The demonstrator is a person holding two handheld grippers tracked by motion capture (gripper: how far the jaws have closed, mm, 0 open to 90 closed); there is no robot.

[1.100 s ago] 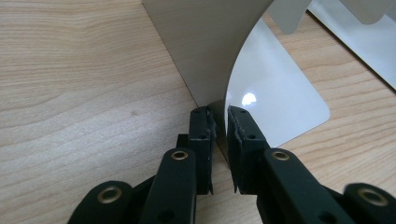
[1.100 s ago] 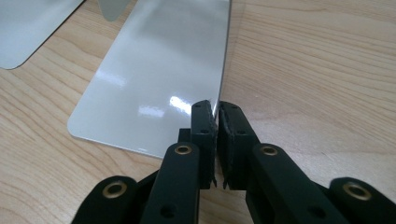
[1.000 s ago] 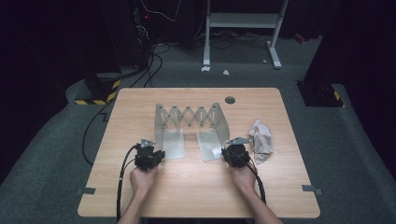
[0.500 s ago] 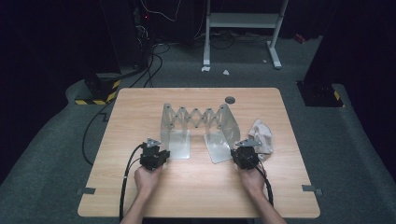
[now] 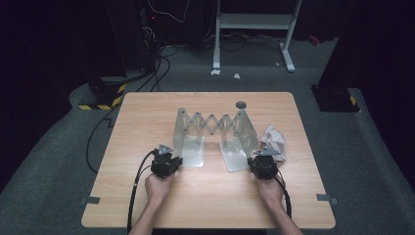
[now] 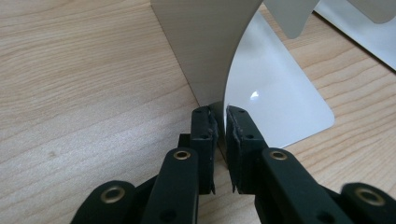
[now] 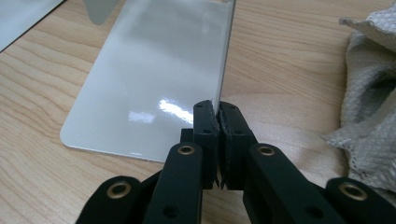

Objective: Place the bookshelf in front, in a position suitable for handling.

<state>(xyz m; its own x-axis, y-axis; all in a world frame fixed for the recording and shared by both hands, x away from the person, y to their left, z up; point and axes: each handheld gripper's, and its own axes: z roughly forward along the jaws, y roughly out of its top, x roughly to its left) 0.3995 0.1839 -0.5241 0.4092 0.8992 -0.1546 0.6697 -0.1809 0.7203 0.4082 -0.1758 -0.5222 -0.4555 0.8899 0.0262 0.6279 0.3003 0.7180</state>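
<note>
Between the two hands, the folding metal bookend (image 5: 215,134) stretches sideways across the table (image 5: 147,117); left gripper (image 6: 220,122) clamps its left plate, right gripper (image 7: 218,116) clamps its right.

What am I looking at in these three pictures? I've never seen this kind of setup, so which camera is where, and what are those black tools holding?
A person sits at a wooden table with a hand-held two-jaw tool in each hand. The high view looks down from above: left gripper, right gripper. The other two pictures come from cameras riding on those tools, looking along their black jaws. On the table stands an expanding metal bookend rack with a scissor lattice, and a crumpled cloth beside it. Each gripper is shut on the upright edge of one end plate: left end plate, right end plate.
</note>
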